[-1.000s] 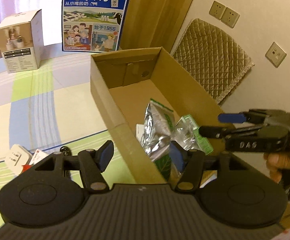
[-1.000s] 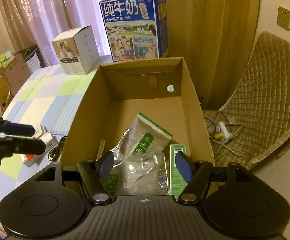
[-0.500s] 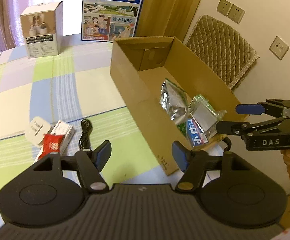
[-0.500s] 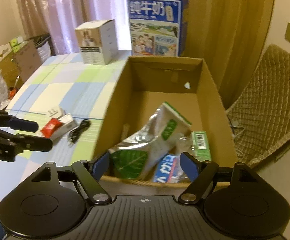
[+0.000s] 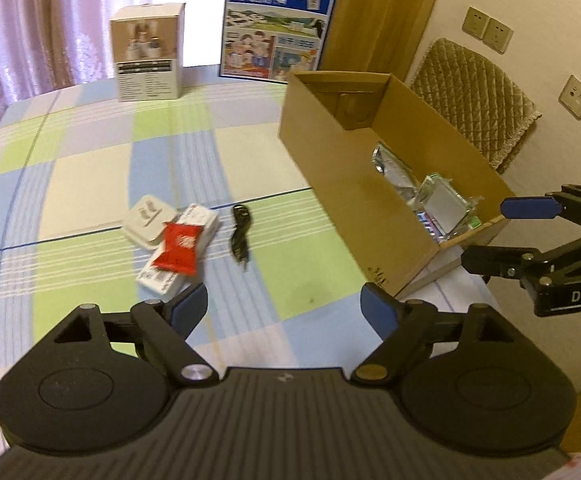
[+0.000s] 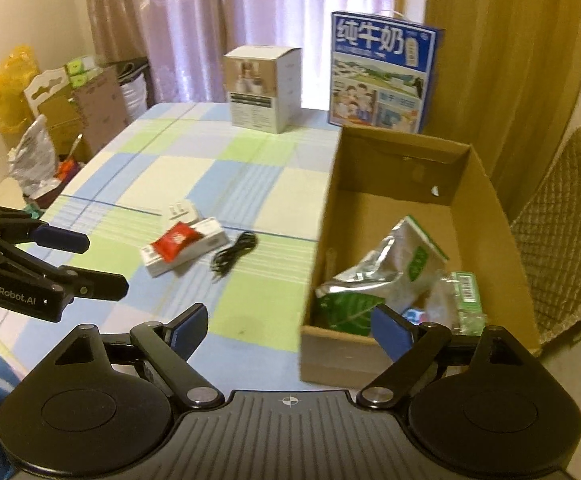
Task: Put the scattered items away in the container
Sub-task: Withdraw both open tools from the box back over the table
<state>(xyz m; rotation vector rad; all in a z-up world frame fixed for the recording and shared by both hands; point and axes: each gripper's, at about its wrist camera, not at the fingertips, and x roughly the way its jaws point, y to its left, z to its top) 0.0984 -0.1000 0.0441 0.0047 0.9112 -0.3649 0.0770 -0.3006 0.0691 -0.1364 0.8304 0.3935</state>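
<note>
Left wrist view, placed against cardboard box (image 5: 354, 200): white plug adapter (image 5: 148, 216) farthest left, on checked tablecloth (image 5: 90, 168); red packet (image 5: 180, 248) atop white flat box (image 5: 178, 256); black cable (image 5: 240, 236) nearer box. Silver pouches (image 5: 394, 172) inside box. Left gripper (image 5: 284, 308) short of box, jaws spreading, nothing between. Right gripper (image 5: 486, 236) at box's near right corner, jaws spreading, empty.

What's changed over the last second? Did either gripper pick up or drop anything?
Both grippers pulled back from over the cardboard box. The left gripper and right gripper are opening, both empty. The red packet, adapter and cable remain on the table.
</note>
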